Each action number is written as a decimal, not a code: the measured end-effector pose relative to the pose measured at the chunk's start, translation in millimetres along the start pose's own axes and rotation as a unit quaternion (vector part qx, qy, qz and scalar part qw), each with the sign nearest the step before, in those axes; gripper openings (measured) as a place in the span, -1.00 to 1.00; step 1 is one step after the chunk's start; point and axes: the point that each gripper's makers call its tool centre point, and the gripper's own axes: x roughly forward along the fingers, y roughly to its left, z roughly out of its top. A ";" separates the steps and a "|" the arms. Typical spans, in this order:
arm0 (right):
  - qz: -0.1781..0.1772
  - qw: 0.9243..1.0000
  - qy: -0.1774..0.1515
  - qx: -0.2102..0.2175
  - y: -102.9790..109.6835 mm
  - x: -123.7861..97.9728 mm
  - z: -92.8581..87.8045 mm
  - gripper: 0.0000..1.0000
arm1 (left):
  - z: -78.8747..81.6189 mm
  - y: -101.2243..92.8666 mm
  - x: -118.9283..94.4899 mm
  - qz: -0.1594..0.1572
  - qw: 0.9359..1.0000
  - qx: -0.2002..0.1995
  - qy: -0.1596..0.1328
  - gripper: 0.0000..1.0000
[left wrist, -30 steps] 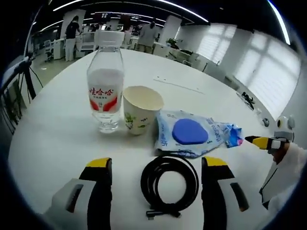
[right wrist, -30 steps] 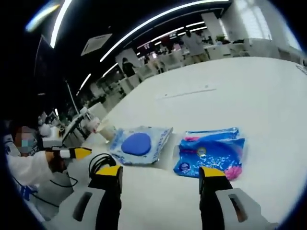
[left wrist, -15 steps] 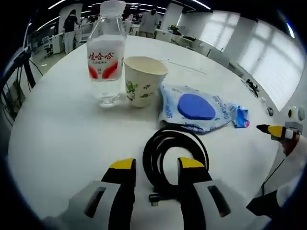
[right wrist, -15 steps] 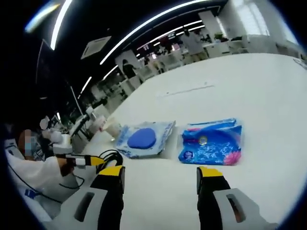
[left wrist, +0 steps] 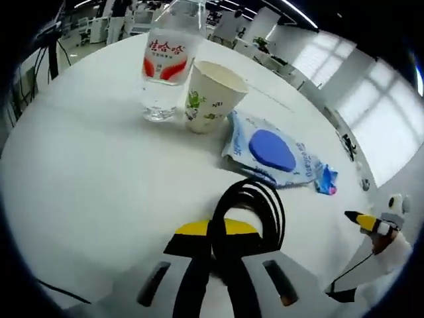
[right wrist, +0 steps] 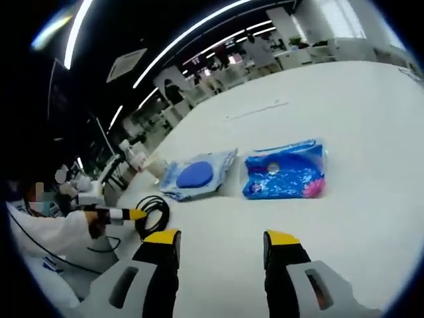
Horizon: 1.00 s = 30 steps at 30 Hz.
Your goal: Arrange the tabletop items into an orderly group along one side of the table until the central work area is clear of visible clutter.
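You are working in a large open-plan office: beyond your fingers the round white tabletop gives way to rows of desks with people standing at them, long ceiling light strips, and tall bright windows.

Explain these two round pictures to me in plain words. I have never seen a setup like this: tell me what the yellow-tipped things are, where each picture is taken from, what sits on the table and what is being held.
A person holds a two-jaw gripper in each hand, and a fisheye camera rides on each.

In the left gripper view, the left gripper has its yellow-tipped jaws shut on a coiled black cable. Beyond it, on the white table, stand a water bottle and a paper cup, with a clear packet holding a blue pad beside them.

In the right gripper view, the right gripper is open and holds nothing. Ahead lie the same packet and a blue printed bag. At the left, the other gripper shows, with the cable.
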 end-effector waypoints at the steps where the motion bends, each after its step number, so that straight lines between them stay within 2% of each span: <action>1: 0.003 1.000 0.000 0.001 1.3 0.9 -0.5 -0.14 | -3.1 -3.6 -0.7 -0.003 1.000 0.018 0.005 -0.97; 3: 0.011 1.000 -0.001 0.004 8.1 3.7 -1.5 -0.05 | -5.7 -11.3 -3.7 -0.020 1.000 0.021 0.006 -0.97; 8: 0.058 0.998 0.017 0.012 33.9 12.1 -8.9 0.08 | -8.4 -39.7 -14.9 -0.066 0.998 0.019 -0.011 -0.98; 12: 0.092 0.995 0.038 0.013 54.2 19.5 -18.4 0.19 | -6.9 -68.1 -27.5 -0.106 0.994 -0.003 -0.033 -0.98; 14: 0.102 0.994 0.045 0.013 60.7 21.5 -21.6 0.19 | -6.2 -81.4 -32.0 -0.121 0.992 0.001 -0.038 -0.98; 17: 0.143 0.987 0.053 0.059 79.3 28.2 -22.2 0.22 | -3.8 -115.1 -37.1 -0.162 0.986 -0.004 -0.049 -0.98; 19: 0.166 0.978 0.048 0.119 92.7 30.0 -19.6 0.24 | -2.1 -137.6 -38.1 -0.189 0.980 -0.007 -0.058 -0.98; 20: 0.174 0.975 0.047 0.132 96.5 30.0 -19.0 0.24 | -2.3 -146.4 -36.6 -0.198 0.978 -0.010 -0.060 -0.98; 21: 0.183 0.972 0.050 0.139 99.5 29.1 -19.4 0.19 | -2.3 -149.1 -36.2 -0.201 0.978 -0.010 -0.061 -0.98; 22: 0.187 0.972 0.054 0.129 100.5 28.1 -20.6 0.07 | -4.6 -154.5 -32.3 -0.202 0.978 -0.010 -0.059 -0.98; 23: 0.199 0.970 0.064 0.121 104.9 25.4 -23.3 -0.14 | -6.7 -159.0 -29.4 -0.205 0.977 -0.011 -0.056 -0.98; 24: 0.201 0.970 0.068 0.119 105.4 24.6 -24.5 -0.47 | -11.8 -166.4 -26.4 -0.212 0.976 -0.013 -0.047 -0.97; 25: 0.171 0.975 0.075 0.124 97.1 24.9 -27.5 -0.59 | -12.7 -166.9 -24.2 -0.206 0.977 -0.009 -0.048 -0.98; 26: 0.158 0.976 0.068 0.131 87.8 26.0 -25.9 -0.63 | -12.7 -166.3 -22.5 -0.206 0.977 -0.009 -0.046 -0.97; 28: 0.172 0.957 0.077 0.223 85.9 21.6 -22.1 -0.80 | -17.1 -168.8 -21.7 -0.210 0.977 -0.008 -0.038 -0.97; 29: 0.176 0.949 0.072 0.250 83.7 19.8 -19.0 -0.88 | -19.4 -169.1 -21.0 -0.208 0.978 -0.005 -0.034 -0.97; 30: 0.176 0.950 0.051 0.254 77.9 18.9 -13.2 -0.95 | -25.5 -168.7 -19.1 -0.203 0.979 0.005 -0.023 -0.97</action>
